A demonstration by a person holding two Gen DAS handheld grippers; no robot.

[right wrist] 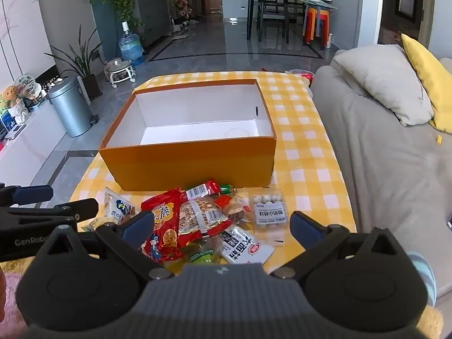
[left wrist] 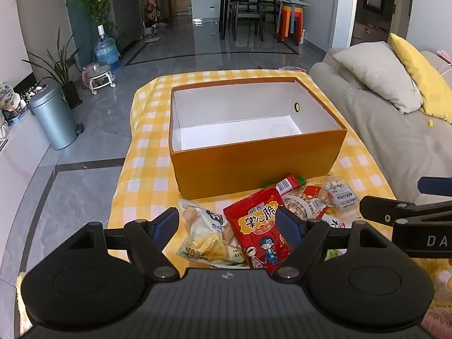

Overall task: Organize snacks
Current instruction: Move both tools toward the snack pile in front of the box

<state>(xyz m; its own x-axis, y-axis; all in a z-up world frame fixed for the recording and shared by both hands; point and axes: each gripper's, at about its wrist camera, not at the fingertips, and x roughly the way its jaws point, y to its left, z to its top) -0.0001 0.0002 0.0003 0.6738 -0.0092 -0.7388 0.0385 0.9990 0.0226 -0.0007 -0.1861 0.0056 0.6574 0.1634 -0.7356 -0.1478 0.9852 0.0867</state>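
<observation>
An empty orange box point(left wrist: 254, 161) point(right wrist: 192, 163) with a white inside stands on the yellow checked cloth point(left wrist: 147, 147) point(right wrist: 305, 152). In front of it lies a heap of snack packets: a red crisp bag point(left wrist: 258, 231) point(right wrist: 162, 226), a pale biscuit bag point(left wrist: 203, 234) point(right wrist: 117, 206), a clear pack of white balls point(left wrist: 339, 193) point(right wrist: 268, 207), a nut packet point(right wrist: 202, 216) and a white packet point(right wrist: 243, 247). My left gripper point(left wrist: 227, 224) hovers open over the pale and red bags. My right gripper point(right wrist: 223, 226) hangs open above the heap, nothing between its fingers.
A grey sofa point(left wrist: 395, 141) point(right wrist: 381, 155) with grey and yellow cushions borders the table on the right. A metal bin point(left wrist: 53, 115) point(right wrist: 70, 107), plants and a water jug stand on the floor to the left. Dining table and chairs stand far back.
</observation>
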